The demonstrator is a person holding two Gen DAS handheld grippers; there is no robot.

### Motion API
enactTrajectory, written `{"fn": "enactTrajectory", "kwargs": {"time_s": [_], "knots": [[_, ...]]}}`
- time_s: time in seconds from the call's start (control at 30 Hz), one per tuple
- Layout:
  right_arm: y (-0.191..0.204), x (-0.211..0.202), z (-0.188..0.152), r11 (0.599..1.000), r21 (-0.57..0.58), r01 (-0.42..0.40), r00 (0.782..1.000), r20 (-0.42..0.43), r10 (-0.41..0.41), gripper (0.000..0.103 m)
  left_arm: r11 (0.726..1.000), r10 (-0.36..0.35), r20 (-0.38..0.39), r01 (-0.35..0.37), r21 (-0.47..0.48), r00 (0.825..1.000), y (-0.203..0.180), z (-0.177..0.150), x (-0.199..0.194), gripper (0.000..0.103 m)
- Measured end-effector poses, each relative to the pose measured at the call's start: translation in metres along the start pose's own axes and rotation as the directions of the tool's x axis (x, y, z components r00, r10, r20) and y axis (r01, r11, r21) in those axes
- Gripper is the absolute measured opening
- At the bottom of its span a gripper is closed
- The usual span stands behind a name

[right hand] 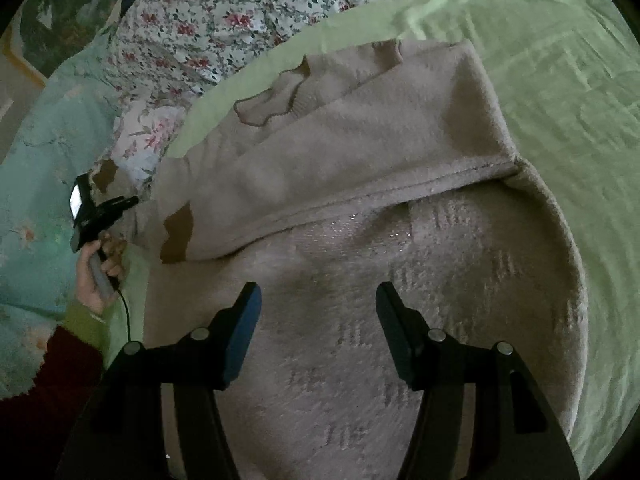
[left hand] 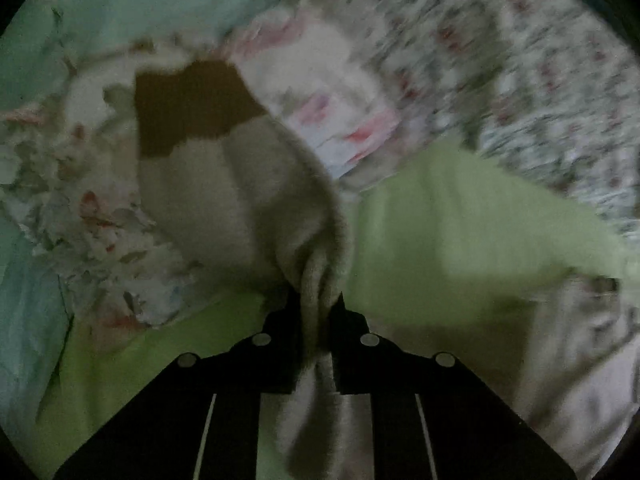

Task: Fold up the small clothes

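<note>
A beige knit sweater [right hand: 360,152] with brown patches lies on a light green sheet [right hand: 560,100], its upper part folded over its lower part. My right gripper [right hand: 318,300] is open and empty, just above the lower body of the sweater. My left gripper [left hand: 316,304] is shut on a bunched part of the sweater [left hand: 240,200], whose brown patch [left hand: 188,108] hangs ahead. The left gripper also shows in the right wrist view [right hand: 128,201] at the sweater's left edge, held by a hand [right hand: 96,276].
A floral quilt [right hand: 224,12] lies beyond the green sheet, and a pale teal cover [right hand: 44,152] lies to the left. In the left wrist view the floral quilt [left hand: 520,80] and green sheet [left hand: 460,220] are blurred.
</note>
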State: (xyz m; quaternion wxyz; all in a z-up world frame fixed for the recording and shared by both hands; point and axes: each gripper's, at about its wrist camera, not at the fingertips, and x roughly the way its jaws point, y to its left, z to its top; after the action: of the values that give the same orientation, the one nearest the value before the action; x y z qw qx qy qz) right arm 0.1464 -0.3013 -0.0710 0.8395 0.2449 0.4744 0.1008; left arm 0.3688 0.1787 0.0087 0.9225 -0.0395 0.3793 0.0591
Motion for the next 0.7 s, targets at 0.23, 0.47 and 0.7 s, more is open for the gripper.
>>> {"fn": "enactTrajectory", "kwargs": {"time_s": [0.23, 0.47, 0.7], "knots": [[0.005, -0.017, -0.003, 1.000, -0.006, -0.016, 0.999, 0.030, 0.016, 0.061, 0.968, -0.244, 0.113, 0.236, 0.082, 0.963, -0.073, -0.021, -0.085, 0.011], [-0.007, -0.025, -0.004, 0.999, 0.036, -0.015, 0.998, 0.055, 0.013, 0.061, 0.861, -0.450, 0.055, 0.416, 0.291, 0.891, -0.183, -0.063, -0.113, 0.011], [-0.026, -0.019, 0.005, 0.996, 0.091, -0.024, 0.998, 0.053, 0.019, 0.061, 0.789, -0.427, -0.136, 0.442, 0.428, 0.894, -0.248, -0.122, -0.077, 0.015]]}}
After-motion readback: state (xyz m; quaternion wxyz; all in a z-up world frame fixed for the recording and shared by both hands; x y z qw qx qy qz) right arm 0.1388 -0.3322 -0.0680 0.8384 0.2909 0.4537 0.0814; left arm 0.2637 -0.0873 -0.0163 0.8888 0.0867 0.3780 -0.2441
